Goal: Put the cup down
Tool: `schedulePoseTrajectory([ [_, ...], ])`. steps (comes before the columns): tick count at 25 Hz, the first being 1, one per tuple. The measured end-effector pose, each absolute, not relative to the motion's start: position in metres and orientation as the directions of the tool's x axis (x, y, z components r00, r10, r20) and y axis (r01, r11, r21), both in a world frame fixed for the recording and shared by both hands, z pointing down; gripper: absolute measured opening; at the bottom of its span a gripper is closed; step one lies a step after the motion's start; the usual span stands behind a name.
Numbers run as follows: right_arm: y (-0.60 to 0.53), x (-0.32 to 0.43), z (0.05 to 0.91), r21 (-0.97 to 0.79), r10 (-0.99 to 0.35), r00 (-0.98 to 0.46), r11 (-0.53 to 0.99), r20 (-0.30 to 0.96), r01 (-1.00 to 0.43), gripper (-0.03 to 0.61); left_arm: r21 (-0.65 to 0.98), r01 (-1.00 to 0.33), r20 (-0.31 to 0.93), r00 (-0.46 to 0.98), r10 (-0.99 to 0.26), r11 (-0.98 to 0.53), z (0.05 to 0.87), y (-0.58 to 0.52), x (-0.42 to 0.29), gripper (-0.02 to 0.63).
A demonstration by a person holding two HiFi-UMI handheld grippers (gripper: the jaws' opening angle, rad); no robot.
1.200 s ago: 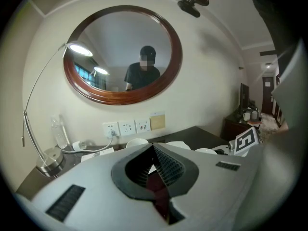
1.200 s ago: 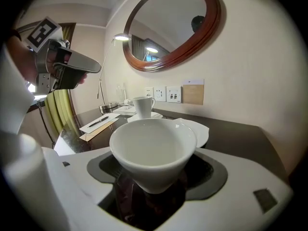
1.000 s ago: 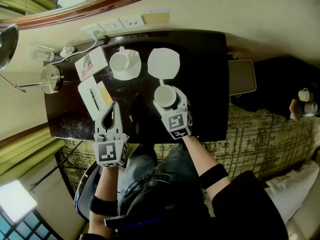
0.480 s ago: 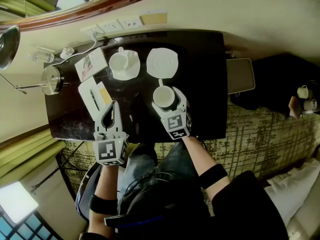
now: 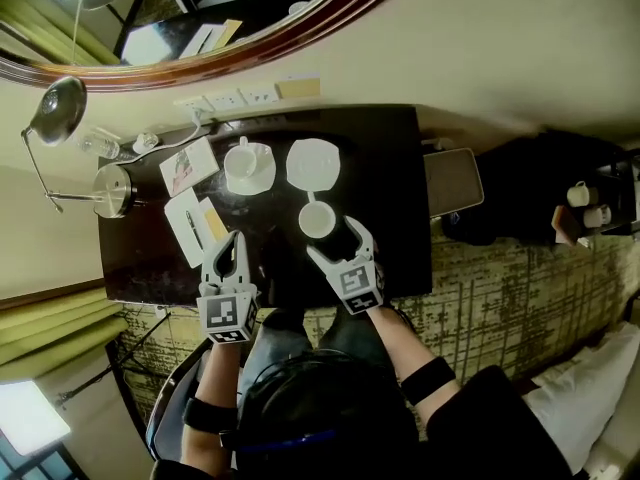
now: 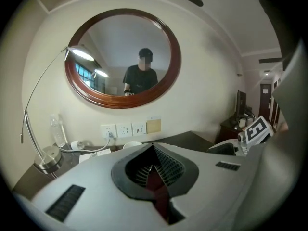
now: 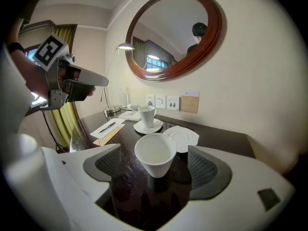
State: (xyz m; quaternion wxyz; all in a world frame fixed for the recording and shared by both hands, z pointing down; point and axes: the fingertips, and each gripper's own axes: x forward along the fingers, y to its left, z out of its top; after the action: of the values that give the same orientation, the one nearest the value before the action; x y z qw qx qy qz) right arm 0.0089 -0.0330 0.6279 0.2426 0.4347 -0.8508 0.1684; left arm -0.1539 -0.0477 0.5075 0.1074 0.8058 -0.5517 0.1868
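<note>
The room has a cream wall and a patterned carpet, and a dark glossy table [image 5: 400, 158] stands against the wall. In the head view, two white cups and two white saucers are on it. The cup [image 5: 317, 219] of the task stands upright on the bare table top, just before the empty saucer [image 5: 313, 163]. The second cup [image 5: 248, 163] sits on its own saucer further left. Beside them lie a printed card [image 5: 188, 165], its print too small to read, and a notepad [image 5: 184, 230] with a pen on it. One desk lamp [image 5: 110, 188] and one water bottle [image 5: 100, 146] stand at the left end. The right gripper [image 5: 333, 238] is near the cup and the left gripper [image 5: 236, 240] is apart from it. Each carries a cube with black and white square markers.

In the left gripper view, the jaws of the left gripper are pressed together with nothing between them. Behind them hangs a round mirror [image 6: 122, 57] in a brown wooden frame. Under it are three wall sockets [image 6: 123, 129] and one beige wall plate [image 6: 153, 125].

In the right gripper view, the jaws of the right gripper have just been opening and stand wide apart. The cup [image 7: 155, 154] stands between them and touches neither pad. It is plain white, narrow at the foot and wide at the rim, and empty inside. The dark top mirrors it. Behind it the empty saucer [image 7: 182, 137] shows a wavy rim.
</note>
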Motion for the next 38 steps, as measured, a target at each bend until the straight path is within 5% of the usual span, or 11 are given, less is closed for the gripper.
schedulePoseTrajectory([
  [12, -0.030, 0.063, 0.546, -0.080, -0.765, -0.404, 0.424, 0.501, -0.902, 0.365, 0.019, -0.907, 0.404, 0.391, -0.827, -0.420, 0.488, -0.036, -0.155, 0.000],
  [19, -0.024, 0.081, 0.537, -0.072, -0.792, -0.342, 0.357, 0.506, -0.932, 0.197, 0.031, -0.914, 0.414, 0.380, -0.827, -0.405, 0.489, -0.034, -0.167, 0.000],
  [24, -0.027, 0.095, 0.536, -0.054, -0.811, -0.296, 0.313, 0.504, -0.948, 0.018, 0.041, -0.917, 0.412, 0.376, -0.830, -0.396, 0.490, -0.036, -0.170, 0.000],
  [38, -0.040, 0.101, 0.538, -0.107, -0.795, -0.320, 0.311, 0.515, -0.944, 0.006, 0.052, -0.912, 0.417, 0.390, -0.821, -0.407, 0.491, -0.047, -0.163, 0.000],
])
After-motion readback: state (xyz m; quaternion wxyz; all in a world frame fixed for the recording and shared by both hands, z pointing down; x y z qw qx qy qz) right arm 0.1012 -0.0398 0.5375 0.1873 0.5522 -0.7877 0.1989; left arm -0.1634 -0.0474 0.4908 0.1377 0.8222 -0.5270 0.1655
